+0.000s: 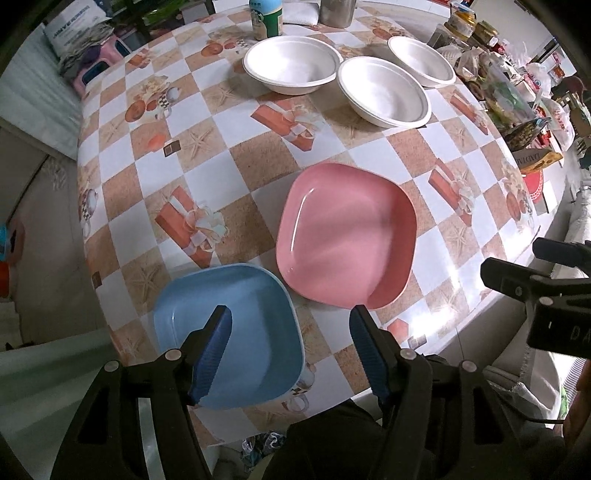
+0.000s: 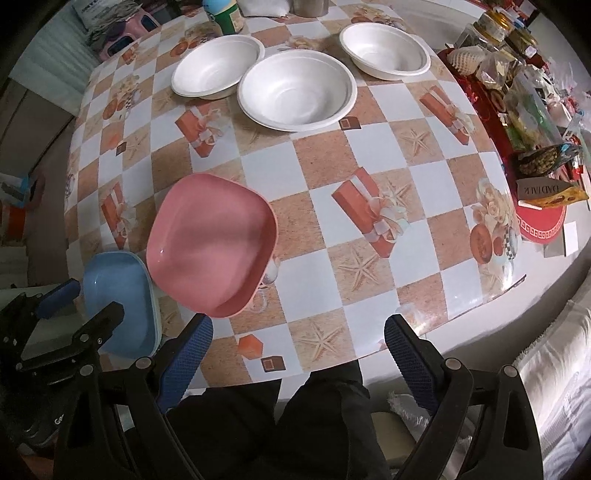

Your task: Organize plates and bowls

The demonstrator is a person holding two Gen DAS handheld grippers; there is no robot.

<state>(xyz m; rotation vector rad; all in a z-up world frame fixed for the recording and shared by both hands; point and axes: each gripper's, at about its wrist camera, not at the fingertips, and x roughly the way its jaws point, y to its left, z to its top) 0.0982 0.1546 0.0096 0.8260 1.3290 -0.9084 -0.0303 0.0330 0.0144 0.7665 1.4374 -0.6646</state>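
A blue square plate (image 1: 236, 339) lies at the table's near edge; it also shows in the right wrist view (image 2: 118, 295). A pink square plate (image 1: 343, 236) lies just beyond it, to the right (image 2: 210, 243). Three white bowls stand at the far side: left (image 1: 291, 62), middle (image 1: 384, 92), right (image 1: 421, 61); in the right wrist view left (image 2: 218, 64), middle (image 2: 297, 88), right (image 2: 386, 50). My left gripper (image 1: 290, 321) is open and empty above the blue plate's right part. My right gripper (image 2: 297, 332) is open and empty over the near table edge, right of the pink plate.
The table (image 1: 207, 155) has a checkered cloth. A green-label bottle (image 1: 266, 18) and a metal can (image 1: 336, 11) stand at the far edge. Packets, jars and bags (image 2: 524, 110) crowd the right side. The right gripper's body (image 1: 546, 291) shows at right.
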